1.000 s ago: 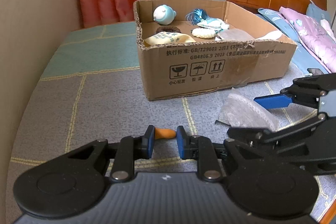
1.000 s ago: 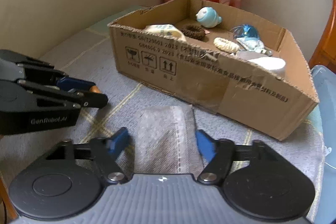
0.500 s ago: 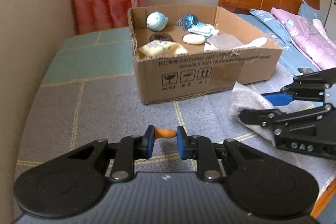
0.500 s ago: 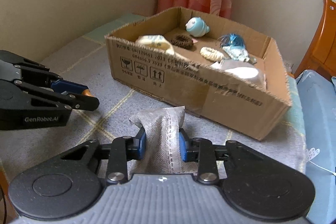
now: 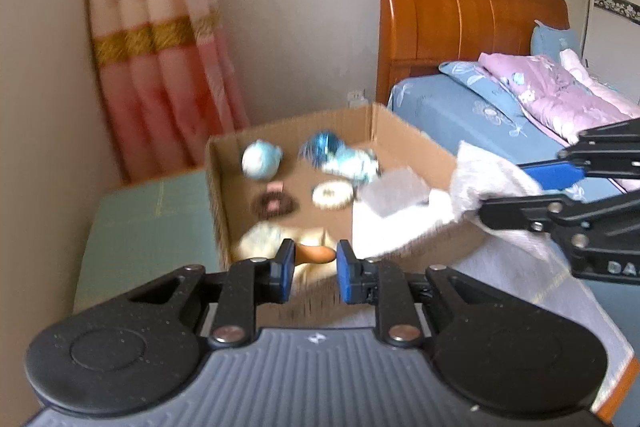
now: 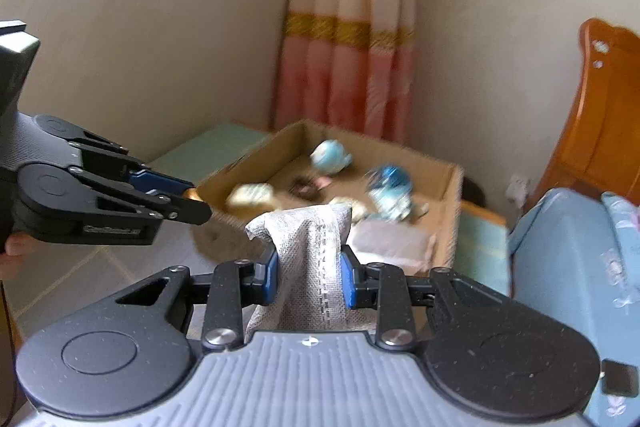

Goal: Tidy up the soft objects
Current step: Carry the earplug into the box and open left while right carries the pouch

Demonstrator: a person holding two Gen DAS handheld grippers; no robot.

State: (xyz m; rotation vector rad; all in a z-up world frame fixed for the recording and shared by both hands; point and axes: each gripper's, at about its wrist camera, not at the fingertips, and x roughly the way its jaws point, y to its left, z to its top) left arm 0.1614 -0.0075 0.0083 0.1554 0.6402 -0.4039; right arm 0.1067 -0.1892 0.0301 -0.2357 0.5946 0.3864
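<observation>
My left gripper (image 5: 312,269) is shut on a small orange soft piece (image 5: 316,253), held above the near edge of the open cardboard box (image 5: 218,187). My right gripper (image 6: 308,273) is shut on a bunched grey-white cloth (image 6: 308,239), lifted off the bed cover in front of the box (image 6: 450,203). In the left wrist view the right gripper (image 5: 520,193) shows at the right with the cloth (image 5: 480,179) hanging from it. The left gripper (image 6: 192,201) shows at the left in the right wrist view. Inside the box lie a pale blue plush (image 5: 260,161), a blue tuft toy (image 5: 326,147), a white ring (image 5: 332,195) and a dark ring (image 5: 274,205).
The box stands on a grey and green quilted cover (image 5: 148,211) against a beige wall. A pink curtain (image 5: 160,75) hangs behind. A wooden headboard (image 5: 460,19) and blue and pink bedding (image 5: 540,99) lie to the right. A person's hand (image 6: 12,255) shows at the left edge.
The right gripper closed on the grey-white cloth and lifted it. Both grippers rose and now look down into the box from higher up. The left kept its hold on the orange piece.
</observation>
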